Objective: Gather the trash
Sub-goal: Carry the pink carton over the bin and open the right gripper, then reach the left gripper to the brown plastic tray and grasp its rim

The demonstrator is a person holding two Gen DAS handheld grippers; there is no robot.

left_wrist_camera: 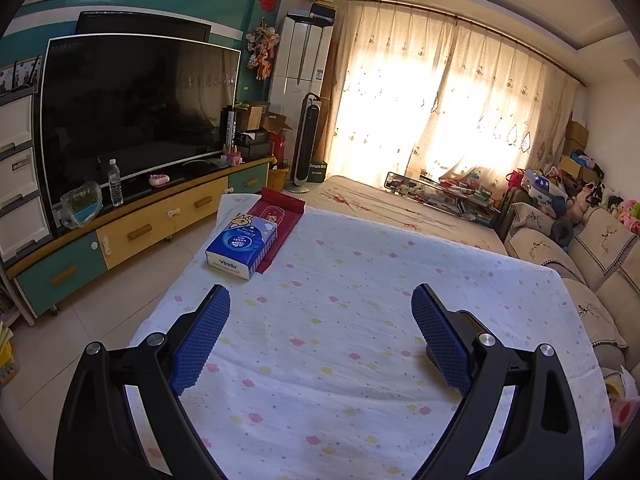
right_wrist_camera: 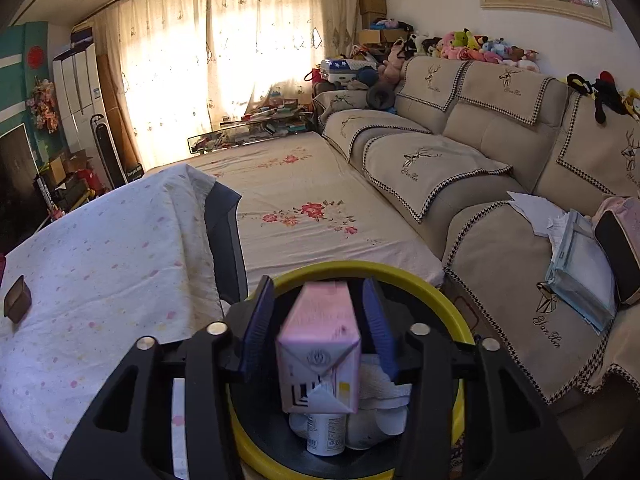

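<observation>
table w/ dotted cloth (left_wrist_camera: pixel 360 320) | tissue pack (left_wrist_camera: pixel 241 245), red packet (left_wrist_camera: pixel 280 220) far-left | small brown box (right_wrist_camera: pixel 17 298)

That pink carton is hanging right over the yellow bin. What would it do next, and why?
Probably open the right gripper and let go: its fingers clamp the pink-and-white drink carton directly above the yellow-rimmed round trash bin, which already holds a bottle and crumpled paper.

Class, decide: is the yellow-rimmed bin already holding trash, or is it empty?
Holding trash. Inside the yellow-rimmed bin, a white bottle and crumpled paper lie below the pink carton gripped by the right gripper.
</observation>
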